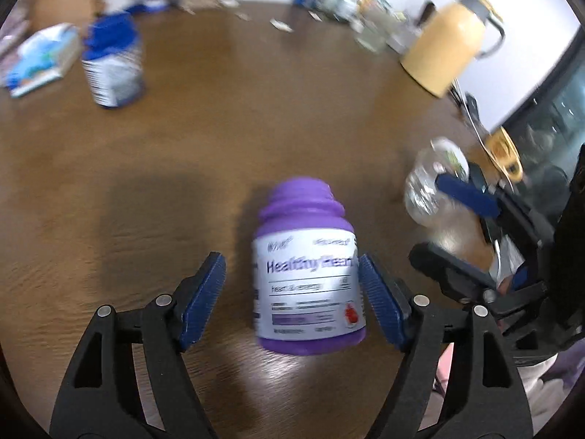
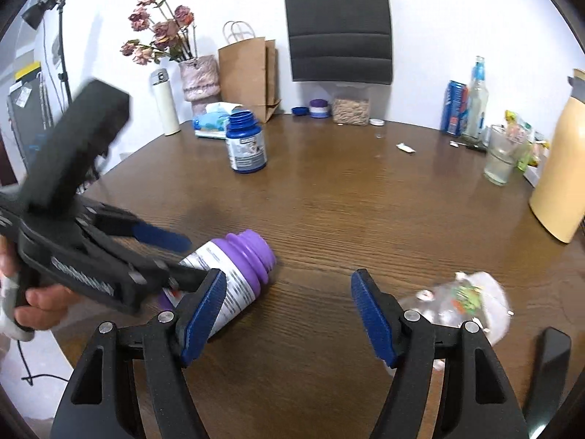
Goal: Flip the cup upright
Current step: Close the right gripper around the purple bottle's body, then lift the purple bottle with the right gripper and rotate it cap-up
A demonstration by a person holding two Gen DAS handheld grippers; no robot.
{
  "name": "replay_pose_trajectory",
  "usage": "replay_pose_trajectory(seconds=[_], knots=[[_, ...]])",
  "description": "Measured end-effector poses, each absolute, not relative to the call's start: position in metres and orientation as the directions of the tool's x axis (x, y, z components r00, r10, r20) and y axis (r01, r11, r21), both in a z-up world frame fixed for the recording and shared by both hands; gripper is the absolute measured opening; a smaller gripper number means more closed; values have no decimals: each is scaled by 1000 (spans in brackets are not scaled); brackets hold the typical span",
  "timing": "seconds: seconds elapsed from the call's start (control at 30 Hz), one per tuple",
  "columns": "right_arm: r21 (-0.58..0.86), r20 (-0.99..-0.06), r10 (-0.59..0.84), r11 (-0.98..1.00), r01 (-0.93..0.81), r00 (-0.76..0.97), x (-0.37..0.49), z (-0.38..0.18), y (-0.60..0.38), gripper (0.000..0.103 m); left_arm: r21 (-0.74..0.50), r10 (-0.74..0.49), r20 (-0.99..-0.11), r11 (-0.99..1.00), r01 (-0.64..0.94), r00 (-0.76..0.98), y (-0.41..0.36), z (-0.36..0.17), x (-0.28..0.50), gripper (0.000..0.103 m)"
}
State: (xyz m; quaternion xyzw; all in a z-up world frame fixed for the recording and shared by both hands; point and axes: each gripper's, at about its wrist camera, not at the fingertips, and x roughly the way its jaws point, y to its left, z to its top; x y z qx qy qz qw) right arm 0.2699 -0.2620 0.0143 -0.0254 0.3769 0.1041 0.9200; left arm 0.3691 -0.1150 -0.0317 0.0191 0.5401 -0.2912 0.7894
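A purple bottle with a white label (image 1: 309, 274) lies on its side on the brown table, open neck pointing away from me. My left gripper (image 1: 292, 300) is open, its blue pads on either side of the bottle's body. The bottle also shows in the right wrist view (image 2: 237, 278), lying with its neck toward the table's middle, the left gripper (image 2: 175, 256) around it. A clear plastic cup (image 2: 471, 303) lies on its side at the near right; it also shows in the left wrist view (image 1: 433, 183). My right gripper (image 2: 285, 311) is open and empty between bottle and cup.
A blue bottle (image 2: 245, 142) stands upright mid-table. A tan jug (image 2: 561, 175) and a glass (image 2: 501, 153) stand at the right edge. A can, a tall bottle, a jar, paper bags, a flower vase and a tissue pack (image 2: 215, 120) line the far edge.
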Motion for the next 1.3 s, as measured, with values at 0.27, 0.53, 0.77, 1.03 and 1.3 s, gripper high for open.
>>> replay_pose_trajectory(seconds=[0.27, 0.53, 0.77, 1.03, 1.3], knots=[[102, -679, 209, 976, -191, 704, 270, 22, -278, 76, -153, -413, -809, 835, 528, 419, -113, -18, 349, 60], [298, -523, 457, 889, -348, 719, 322, 79, -251, 81, -79, -383, -522, 911, 404, 762, -39, 47, 358, 60], [370, -492, 602, 798, -475, 628, 413, 122, -182, 81, 52, -357, -211, 925, 376, 910, -3, 82, 375, 60], [500, -500, 691, 723, -477, 523, 503, 109, -136, 81, 41, -388, -134, 917, 396, 912, 35, 63, 423, 60], [494, -544, 709, 703, -512, 448, 570, 79, -105, 68, 16, -383, -153, 921, 390, 911, 52, 55, 468, 60]])
